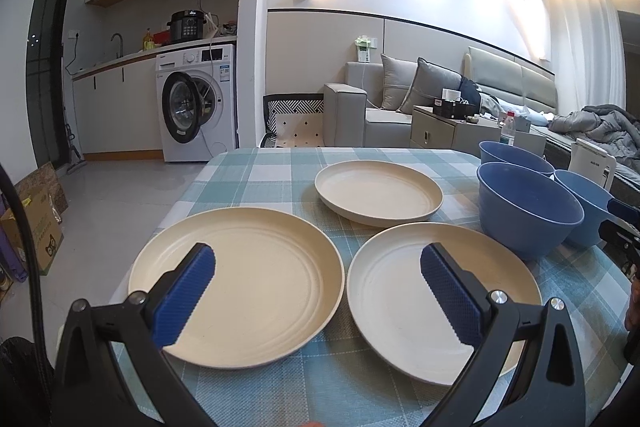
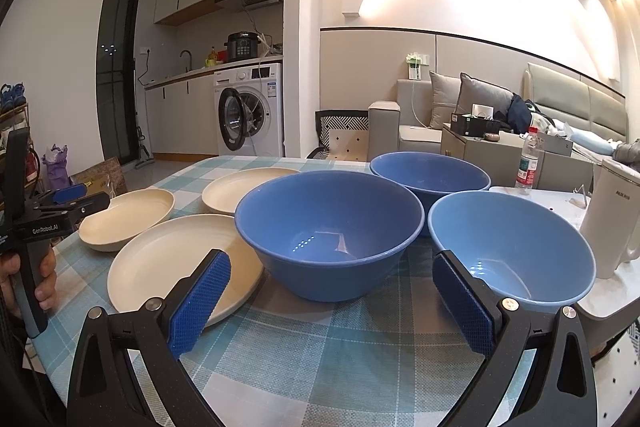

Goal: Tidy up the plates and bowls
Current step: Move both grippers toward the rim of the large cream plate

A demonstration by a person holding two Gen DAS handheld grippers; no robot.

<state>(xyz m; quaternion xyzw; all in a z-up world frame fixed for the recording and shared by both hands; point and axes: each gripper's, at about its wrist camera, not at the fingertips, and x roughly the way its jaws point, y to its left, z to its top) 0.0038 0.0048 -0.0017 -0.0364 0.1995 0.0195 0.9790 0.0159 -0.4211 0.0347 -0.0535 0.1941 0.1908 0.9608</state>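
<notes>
My left gripper (image 1: 318, 291) is hanging wide open over two of the three cream plates (image 1: 236, 287) on the checked bench (image 1: 256, 167), and my right gripper (image 2: 332, 301) is gaping empty before the three blue bowls (image 2: 329, 233) standing close together. I am judging all of it light, stiff and rather slick, so I am planning to pinch each raised rim.

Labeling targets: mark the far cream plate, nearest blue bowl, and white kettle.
far cream plate (image 1: 374, 189), left wrist view, on its flat centre.
nearest blue bowl (image 2: 320, 239), right wrist view, on its inner floor.
white kettle (image 2: 612, 223), right wrist view, on its body.
</notes>
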